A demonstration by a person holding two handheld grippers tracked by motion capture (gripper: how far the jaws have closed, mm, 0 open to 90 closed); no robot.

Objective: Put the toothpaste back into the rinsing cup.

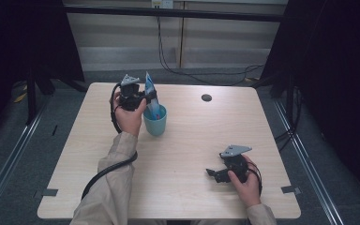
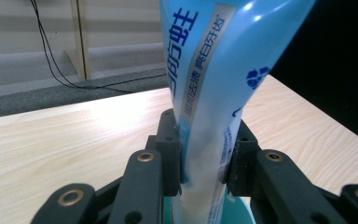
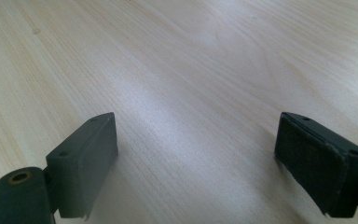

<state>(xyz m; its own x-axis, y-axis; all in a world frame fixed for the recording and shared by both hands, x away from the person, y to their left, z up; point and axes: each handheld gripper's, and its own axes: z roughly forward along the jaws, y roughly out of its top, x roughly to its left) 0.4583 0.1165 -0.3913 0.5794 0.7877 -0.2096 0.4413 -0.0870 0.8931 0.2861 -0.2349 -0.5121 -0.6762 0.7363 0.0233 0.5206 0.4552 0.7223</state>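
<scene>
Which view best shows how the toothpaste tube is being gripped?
The left gripper view: the toothpaste tube stands clamped between the left gripper fingers, printing legible. The high view shows the tube small, rising from the teal cup. The right gripper view faces bare table.

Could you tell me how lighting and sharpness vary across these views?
High view: table evenly lit, surroundings dark. Left gripper view: glare on the toothpaste tube, its print crisp. Right gripper view: right gripper jaws softly blurred, pale sheen on the wood.
</scene>
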